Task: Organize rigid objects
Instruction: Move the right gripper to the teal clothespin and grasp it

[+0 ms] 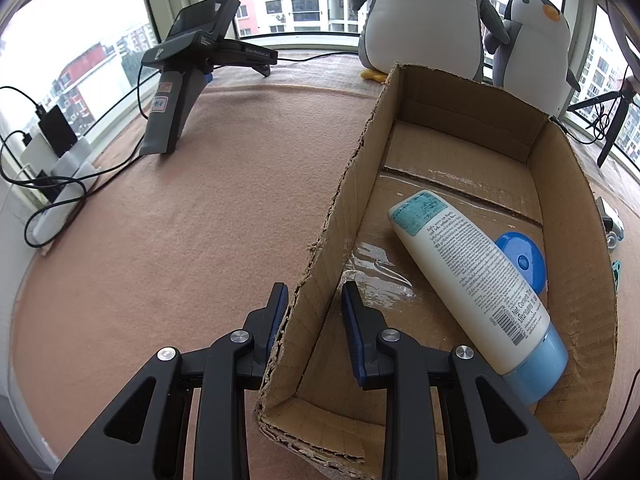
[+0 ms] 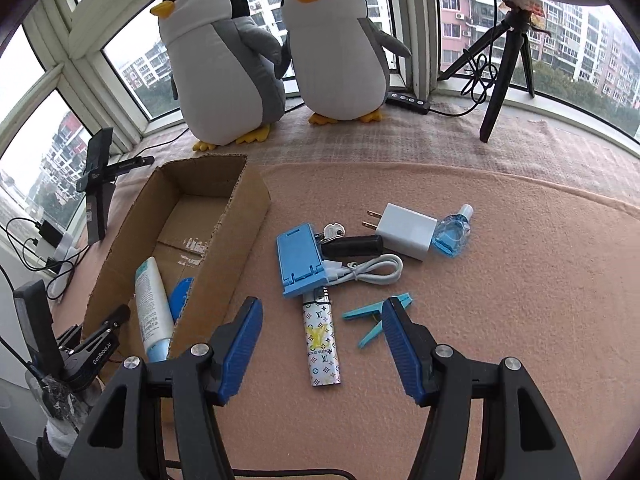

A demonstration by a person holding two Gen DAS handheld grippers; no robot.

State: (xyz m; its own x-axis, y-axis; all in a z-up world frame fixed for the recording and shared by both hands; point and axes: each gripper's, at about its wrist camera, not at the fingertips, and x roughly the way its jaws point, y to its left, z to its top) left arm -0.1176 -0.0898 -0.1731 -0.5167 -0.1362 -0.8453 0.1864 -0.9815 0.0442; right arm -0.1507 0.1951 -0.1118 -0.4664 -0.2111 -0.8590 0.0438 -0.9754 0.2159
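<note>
Cardboard box (image 1: 452,184) on the pink cloth (image 1: 180,240), containing a white lotion tube (image 1: 476,280) lying diagonally over a blue round lid (image 1: 524,260); the left gripper (image 1: 314,304) straddles the box's left wall, fingers spread and not clamping it. To the box's right lie a patterned lighter (image 2: 322,340), blue phone stand (image 2: 302,260), white charger (image 2: 408,230), white cable (image 2: 368,270), blue bottle (image 2: 452,234) and blue clothespin (image 2: 374,318). The right gripper (image 2: 322,344) hangs wide open above the lighter, holding nothing.

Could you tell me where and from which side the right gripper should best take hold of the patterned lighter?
Grip the patterned lighter across its narrow width at mid-body, coming from above. It lies flat, pointing away, its far end under the blue phone stand; the right gripper is open around it.
</note>
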